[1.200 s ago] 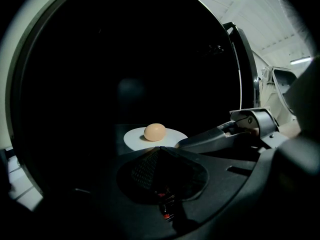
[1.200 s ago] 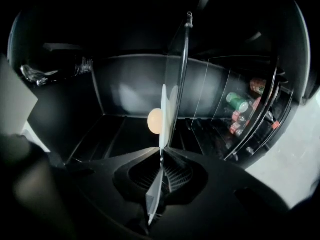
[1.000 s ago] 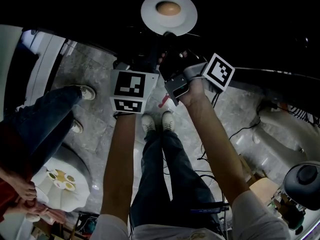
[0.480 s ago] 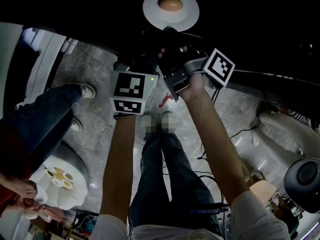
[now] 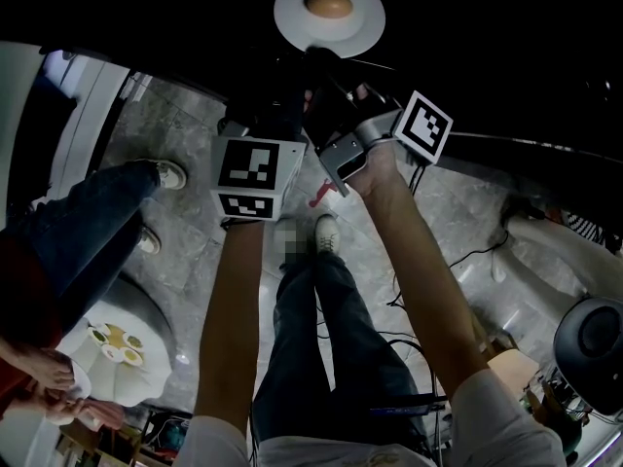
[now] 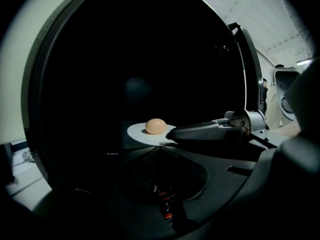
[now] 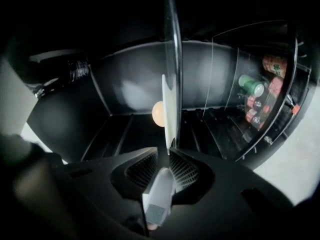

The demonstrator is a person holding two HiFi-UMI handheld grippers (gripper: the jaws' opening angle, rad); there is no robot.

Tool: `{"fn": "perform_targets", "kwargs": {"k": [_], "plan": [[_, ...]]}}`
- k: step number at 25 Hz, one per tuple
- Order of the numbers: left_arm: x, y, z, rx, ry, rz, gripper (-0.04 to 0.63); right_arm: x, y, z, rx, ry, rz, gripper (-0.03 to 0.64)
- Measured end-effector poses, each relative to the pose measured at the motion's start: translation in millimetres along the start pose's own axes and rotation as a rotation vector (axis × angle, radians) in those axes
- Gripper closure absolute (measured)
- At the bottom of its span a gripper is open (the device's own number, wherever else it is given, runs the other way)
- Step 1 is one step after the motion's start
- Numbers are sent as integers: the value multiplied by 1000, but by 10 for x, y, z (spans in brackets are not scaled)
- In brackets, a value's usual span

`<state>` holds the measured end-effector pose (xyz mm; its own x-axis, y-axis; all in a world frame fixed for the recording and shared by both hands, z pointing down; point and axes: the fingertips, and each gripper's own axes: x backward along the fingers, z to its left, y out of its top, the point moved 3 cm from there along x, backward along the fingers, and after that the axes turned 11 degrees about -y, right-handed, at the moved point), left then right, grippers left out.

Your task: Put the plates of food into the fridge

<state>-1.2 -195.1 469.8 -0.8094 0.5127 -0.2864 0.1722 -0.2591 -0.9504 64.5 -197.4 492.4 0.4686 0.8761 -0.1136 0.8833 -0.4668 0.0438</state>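
Note:
A white plate [image 5: 292, 17] with a round brown piece of food [image 5: 328, 5] lies inside the dark fridge at the top of the head view. My right gripper [image 5: 326, 61] reaches its near rim. In the right gripper view the plate [image 7: 169, 109] stands edge-on, its rim between the jaws of that gripper [image 7: 167, 151]. Those jaws have just been opening and stand a little apart round the rim. My left gripper [image 5: 292, 90] sits just left of it and lower. Its jaws [image 6: 160, 149] look shut and empty, just below the plate [image 6: 137, 131] and its food [image 6: 155, 126].
A glass shelf [image 7: 172, 59] runs under the plate. The fridge door rack [image 7: 260, 94] holds cans and bottles. Another person at the lower left holds a second plate of food [image 5: 112, 348]. My own legs and loose cables [image 5: 467, 261] are on the stone floor below.
The plate and my right gripper have shifted slightly deeper into the fridge. My left gripper has stayed in place.

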Motion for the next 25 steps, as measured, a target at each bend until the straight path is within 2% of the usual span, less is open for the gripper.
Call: {"fn": "perform_targets", "kwargs": {"k": [3,6,10,12,17,25], "plan": [[32,36,-6,-14,22,-44,588,9,0,-15,31,-7,8,554],[27,24,-42,-13,-7,-52,588,37,-18,-12,79,-9,11,554],[2,39,-38,-28,-23,-53,588,38,-19,-41,88,-26,3,564],[15,59,-21,-22,-14,-59,588,57,-16,-47,93,-39,-7,592],[71,6,18,9,1,-62,588,116,3,-100,122,-67,-27,594],[183,-57,-51,52,-4,-60,588,73,108,-60,79,-100,-71,592]]}}
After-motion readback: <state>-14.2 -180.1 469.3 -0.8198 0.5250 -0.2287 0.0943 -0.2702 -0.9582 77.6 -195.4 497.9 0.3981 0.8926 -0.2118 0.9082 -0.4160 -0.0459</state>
